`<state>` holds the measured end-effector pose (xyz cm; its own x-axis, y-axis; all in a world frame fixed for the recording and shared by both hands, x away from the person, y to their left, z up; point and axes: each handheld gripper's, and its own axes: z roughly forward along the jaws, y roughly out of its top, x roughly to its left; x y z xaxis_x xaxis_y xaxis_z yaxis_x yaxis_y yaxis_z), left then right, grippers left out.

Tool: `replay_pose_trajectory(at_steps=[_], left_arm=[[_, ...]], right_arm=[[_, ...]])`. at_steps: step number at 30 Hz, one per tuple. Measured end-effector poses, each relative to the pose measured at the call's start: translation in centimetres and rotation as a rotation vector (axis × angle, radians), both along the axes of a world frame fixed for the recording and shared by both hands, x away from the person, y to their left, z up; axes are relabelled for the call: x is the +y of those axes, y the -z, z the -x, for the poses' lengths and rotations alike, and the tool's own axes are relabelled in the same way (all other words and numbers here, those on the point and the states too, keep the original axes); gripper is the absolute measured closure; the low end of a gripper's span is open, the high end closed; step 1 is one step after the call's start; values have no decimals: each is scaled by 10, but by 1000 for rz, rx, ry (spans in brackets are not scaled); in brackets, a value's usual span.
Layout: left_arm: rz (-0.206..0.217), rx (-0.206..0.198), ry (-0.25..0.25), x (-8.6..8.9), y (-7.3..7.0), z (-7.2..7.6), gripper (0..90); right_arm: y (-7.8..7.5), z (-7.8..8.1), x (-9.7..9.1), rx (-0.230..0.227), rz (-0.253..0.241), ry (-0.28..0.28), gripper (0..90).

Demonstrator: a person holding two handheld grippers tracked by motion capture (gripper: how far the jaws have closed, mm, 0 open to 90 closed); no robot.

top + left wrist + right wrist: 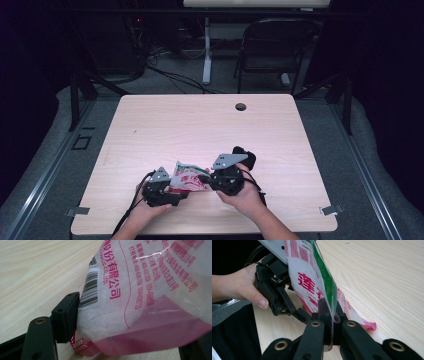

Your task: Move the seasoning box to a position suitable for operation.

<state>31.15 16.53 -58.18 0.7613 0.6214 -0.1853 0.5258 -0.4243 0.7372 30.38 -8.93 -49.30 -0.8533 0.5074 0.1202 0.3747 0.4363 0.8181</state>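
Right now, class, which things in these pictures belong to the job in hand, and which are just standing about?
In the job:
- printed plastic bag, red, white and green
- right gripper, shut on the bag's edge
- left gripper, jaws standing wide either side of the bag
- wooden table, underneath

Standing about:
- folding chair
- white desk leg
- floor cables

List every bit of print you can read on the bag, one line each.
"DINGS CO., LTD." on the clear bag
"400-6351558", in the small vertical lines
Large red Chinese characters beside the barcode
Barcode digits and QR code: too small to read
"Lotus", partly hidden, under a big red character in the right gripper view
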Motion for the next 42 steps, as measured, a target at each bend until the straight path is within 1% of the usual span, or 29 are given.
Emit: replay_pose_trajectory(at_steps=[1,5,6,9,11,12,13,14,15,17,22,24,25,29,31,32,33,35,36,39,40,41,42], left_arm=[[3,-7,-11,-1,0,1,297],[16,-2,-5,-1,0,1,295],[15,-2,-5,-1,1,1,295],[11,4,-1,-2,1,1,295],[17,3,-1,-1,1,1,295],[29,12,9,-1,0,0,295],[25,-5,0,-1,0,0,295],[36,4,10,-1,0,0,295],[39,5,12,-1,-1,0,294],[43,3,13,-1,-1,0,293],[24,0,-1,-2,2,-1,287],[25,10,-1,-3,2,-2,281],[30,14,10,-2,3,-3,278],[32,16,9,-3,4,-3,272],[21,13,12,-3,5,-4,267],[15,8,-4,-5,6,-3,258],[10,4,7,-5,7,-4,245],[-6,-7,1,-7,7,-3,240],[-6,-6,7,-7,7,-3,241],[-9,-12,2,-7,7,-3,262],[-19,-22,0,-7,7,-2,291],[-32,-37,-17,-8,7,-1,312],[-34,-35,-6,-7,6,-1,329]], right_arm=[[-1,0,-1,-4,7,-2,900],[-4,2,0,-9,-17,-7,900],[-5,2,0,-11,-6,-18,900],[-5,3,1,-18,1,-28,900],[-5,4,1,-19,-1,-30,900],[-6,4,1,-20,-3,-29,900],[-6,4,1,-19,-11,-30,900],[-7,4,1,-23,-16,-27,900],[-8,4,0,-25,-12,-29,900],[-9,4,1,-30,-21,-31,900],[-7,3,4,-20,-24,-36,900],[-6,3,5,-16,-28,-36,900],[-6,3,5,-12,-32,-36,900],[-6,2,4,4,-42,-36,900],[-6,1,4,10,-50,-34,900],[-5,1,4,17,-54,-35,900],[-5,1,5,19,-53,-35,900],[-3,1,5,25,-62,-33,900],[-3,1,5,28,-64,-34,900],[-3,1,5,28,-63,-34,900],[-3,1,5,30,-64,-33,900],[-3,1,5,29,-65,-32,900],[-3,1,5,29,-63,-31,900]])
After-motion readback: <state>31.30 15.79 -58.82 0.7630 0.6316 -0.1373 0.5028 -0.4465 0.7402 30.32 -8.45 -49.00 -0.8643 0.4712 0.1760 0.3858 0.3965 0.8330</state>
